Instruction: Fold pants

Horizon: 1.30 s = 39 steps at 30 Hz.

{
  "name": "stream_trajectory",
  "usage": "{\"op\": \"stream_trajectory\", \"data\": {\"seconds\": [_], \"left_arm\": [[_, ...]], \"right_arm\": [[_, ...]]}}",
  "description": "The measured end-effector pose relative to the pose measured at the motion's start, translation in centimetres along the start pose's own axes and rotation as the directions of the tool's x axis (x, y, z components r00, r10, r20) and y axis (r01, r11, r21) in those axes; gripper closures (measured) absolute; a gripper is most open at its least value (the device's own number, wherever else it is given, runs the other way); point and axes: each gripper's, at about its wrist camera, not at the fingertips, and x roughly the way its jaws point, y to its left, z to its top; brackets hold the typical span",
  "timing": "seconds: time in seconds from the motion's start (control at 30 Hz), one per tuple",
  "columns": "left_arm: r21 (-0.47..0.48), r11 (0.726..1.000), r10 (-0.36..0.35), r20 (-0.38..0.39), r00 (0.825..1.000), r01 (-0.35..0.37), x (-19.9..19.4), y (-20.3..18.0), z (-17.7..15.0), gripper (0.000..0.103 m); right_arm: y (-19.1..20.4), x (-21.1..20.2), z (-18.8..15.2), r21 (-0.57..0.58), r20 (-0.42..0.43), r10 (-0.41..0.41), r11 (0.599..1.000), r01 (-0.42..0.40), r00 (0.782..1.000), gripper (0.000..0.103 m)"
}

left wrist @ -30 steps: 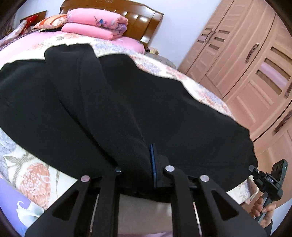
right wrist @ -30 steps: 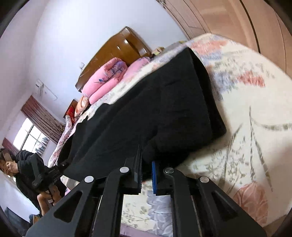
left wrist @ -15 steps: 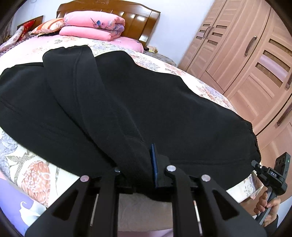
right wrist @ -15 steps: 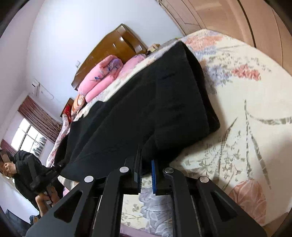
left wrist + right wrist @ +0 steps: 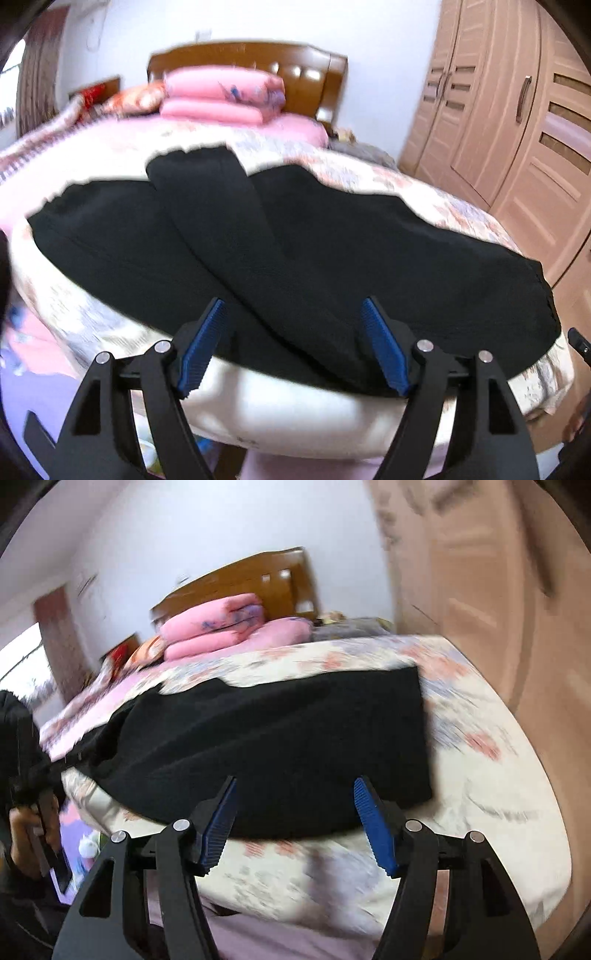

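Observation:
Black pants [image 5: 280, 236] lie spread across the floral bed, one leg folded diagonally over the other. My left gripper [image 5: 293, 314] stands open just off the bed's near edge, blue pads apart, nothing between them, the folded leg's end in front of it. In the right wrist view the pants [image 5: 280, 738] lie flat with a squared right end. My right gripper [image 5: 295, 788] is open too, at the near hem and holding nothing. Both views are motion-blurred.
Folded pink quilts [image 5: 221, 96] sit by the wooden headboard [image 5: 306, 70]. Wardrobe doors [image 5: 535, 122] stand at the right. A person's hand [image 5: 22, 827] with the other gripper's handle shows at the left of the right wrist view. The floral bedspread [image 5: 491, 775] reaches right of the pants.
Both grippers were shut on the pants' near edge; both have let go, opened wide and drawn back from the bed. The pants now lie flat.

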Motion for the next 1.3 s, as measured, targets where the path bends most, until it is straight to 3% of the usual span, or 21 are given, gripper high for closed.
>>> {"op": "stream_trajectory", "data": {"seconds": [0.07,0.23,0.4,0.5,0.67,0.73,0.9,1.03,1.07,1.17,1.27,1.3], "left_arm": [[0.038,0.999,-0.033,0.017,0.999,0.033,-0.5,-1.5,0.7,0.027],[0.192,0.973,-0.123,-0.043,0.991,0.129,1.4,-7.3,1.5,0.02],[0.257,0.954,-0.118,-0.164,0.979,0.157,5.9,-10.5,1.3,0.02],[0.235,0.956,-0.129,-0.194,0.973,0.173,7.1,-10.5,2.0,0.02],[0.223,0.957,-0.143,-0.204,0.968,0.188,8.3,-10.8,4.8,0.018],[0.232,0.952,-0.152,-0.208,0.966,0.2,8.5,-10.9,5.5,0.016],[0.276,0.949,-0.097,-0.208,0.973,0.154,9.6,-9.9,7.5,0.011],[0.204,0.978,-0.011,-0.206,0.979,0.054,12.3,-5.5,12.8,0.01],[0.18,0.984,0.043,-0.209,0.977,-0.005,13.7,-3.6,14.9,0.009],[0.126,0.986,0.136,-0.277,0.951,-0.105,17.8,0.7,19.1,0.01],[0.12,0.98,0.196,-0.401,0.895,-0.161,23.0,4.2,21.9,0.012],[0.138,0.974,0.225,-0.447,0.866,-0.182,25.0,5.0,22.3,0.017]], "right_arm": [[1.9,2.1,1.1,-0.069,-0.029,0.002,0.998,-0.004,1.0,0.039],[5.2,6.8,2.8,-0.181,-0.106,-0.024,0.983,0.005,0.994,0.035],[6.2,9.5,1.7,-0.332,-0.184,-0.109,0.942,0.043,0.977,0.016],[3.2,9.1,0.9,-0.245,-0.273,-0.055,0.969,-0.014,0.96,0.014],[3.3,8.1,2.0,-0.265,-0.271,-0.04,0.964,-0.035,0.962,0.015],[3.9,8.0,4.1,-0.243,-0.219,0.0,0.969,-0.054,0.976,0.015],[6.5,9.7,8.9,-0.297,-0.119,0.021,0.953,-0.056,0.993,0.014],[8.4,13.1,11.1,-0.326,-0.125,0.032,0.942,-0.072,0.992,0.014],[8.5,13.7,11.4,-0.321,-0.135,0.049,0.943,-0.091,0.99,0.014],[9.9,16.1,11.5,-0.309,-0.164,0.095,0.94,-0.142,0.982,0.014],[10.0,17.9,11.1,-0.286,-0.2,0.125,0.941,-0.18,0.972,0.014],[9.9,18.6,10.9,-0.273,-0.217,0.133,0.943,-0.191,0.967,0.014]]}}
